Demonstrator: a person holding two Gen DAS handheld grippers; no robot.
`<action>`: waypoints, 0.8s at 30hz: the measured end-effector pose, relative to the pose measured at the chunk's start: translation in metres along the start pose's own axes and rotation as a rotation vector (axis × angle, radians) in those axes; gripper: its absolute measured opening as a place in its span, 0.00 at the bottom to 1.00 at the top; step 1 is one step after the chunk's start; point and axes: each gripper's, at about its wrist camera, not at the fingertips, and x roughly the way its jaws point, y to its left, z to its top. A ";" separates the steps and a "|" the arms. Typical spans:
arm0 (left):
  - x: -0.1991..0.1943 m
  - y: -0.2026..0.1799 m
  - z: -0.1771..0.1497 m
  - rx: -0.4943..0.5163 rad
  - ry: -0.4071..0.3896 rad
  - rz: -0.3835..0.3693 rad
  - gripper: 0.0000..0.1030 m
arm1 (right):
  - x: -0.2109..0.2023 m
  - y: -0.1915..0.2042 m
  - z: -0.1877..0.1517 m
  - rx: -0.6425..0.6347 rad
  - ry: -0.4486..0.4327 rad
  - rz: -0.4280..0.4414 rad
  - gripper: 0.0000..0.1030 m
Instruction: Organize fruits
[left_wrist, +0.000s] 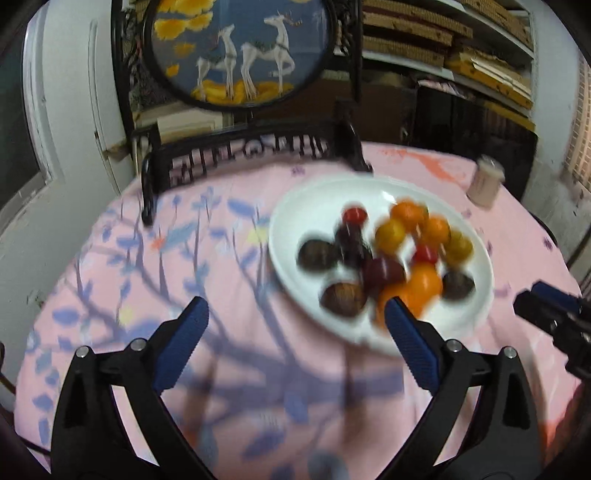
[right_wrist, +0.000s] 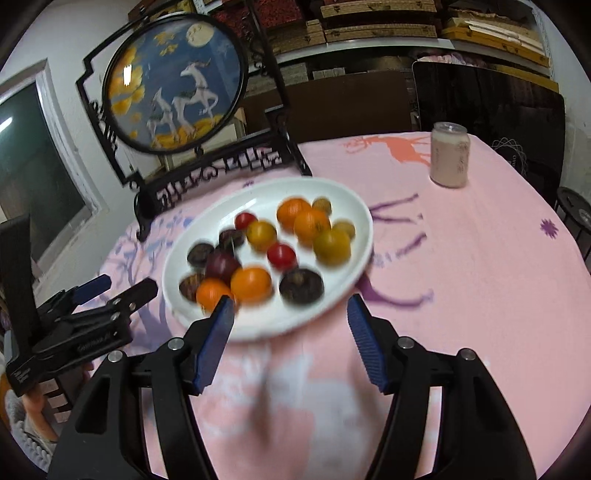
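Hovering both jaws spread and empty; fruits (right_wrist: 258, 254) sit piled on the white plate (right_wrist: 354, 206) just ahead of my right jaws (right_wrist: 290, 310), ahead-right of left jaws (left_wrist: 295, 314). Best single out an edge fruit, approach slowly.

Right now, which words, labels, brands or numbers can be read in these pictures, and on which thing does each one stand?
None can be read for certain.
Left gripper: small white print on its body, too blurred to read.
Jar: faint marks on its side, too small to read.
Dark board: small white print beside a round figure, too small to read.
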 end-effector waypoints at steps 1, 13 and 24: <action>-0.004 -0.002 -0.011 0.005 0.018 -0.011 0.96 | -0.002 0.001 -0.006 -0.010 0.000 -0.010 0.62; -0.022 -0.016 -0.041 0.078 0.014 0.001 0.98 | -0.009 0.005 -0.046 -0.080 0.032 -0.106 0.76; -0.027 -0.019 -0.039 0.090 -0.005 -0.002 0.98 | -0.003 0.007 -0.047 -0.068 0.060 -0.097 0.76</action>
